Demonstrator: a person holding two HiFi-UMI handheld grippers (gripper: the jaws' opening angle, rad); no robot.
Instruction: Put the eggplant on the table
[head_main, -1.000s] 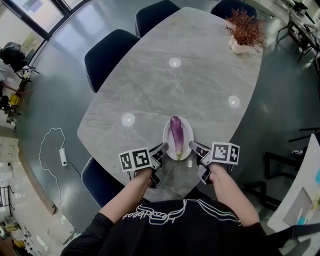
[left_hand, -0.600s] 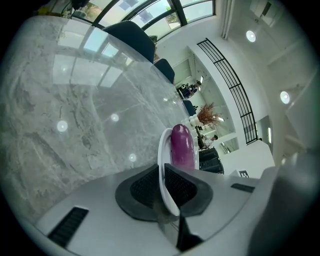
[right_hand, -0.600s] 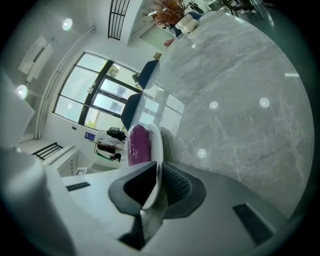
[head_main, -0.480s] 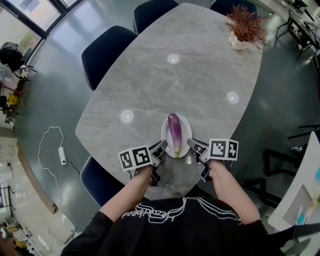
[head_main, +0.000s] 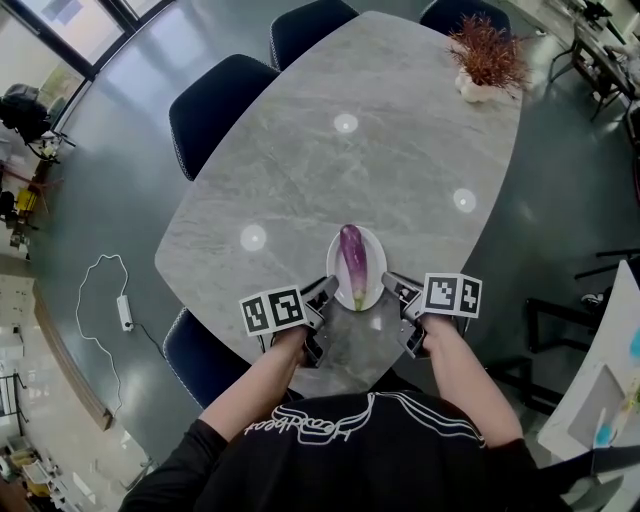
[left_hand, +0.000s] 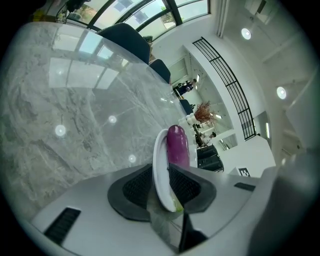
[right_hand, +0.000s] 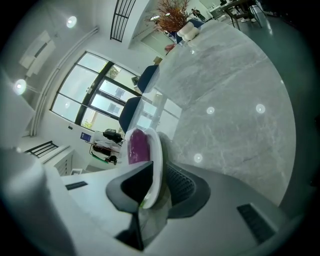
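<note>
Left tongs (head_main: 324, 293), right tongs (head_main: 394, 285) each pinch white oval plate (head_main: 377, 262) rim. Keep level, lower evenly onto grey marble surface (head_main: 300, 170); glossy purple eggplant (head_main: 352, 258) may roll.

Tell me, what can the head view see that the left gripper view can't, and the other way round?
Only the head view shows the person's arms and black shirt, and a power strip on the floor. Only the left gripper view shows, close up, the left tool with its jaws closed on the rim of the white plate, plus ceiling lights and a black railing. Both show the eggplant lying on that plate, the grey table, dark chairs and the reddish plant.
</note>
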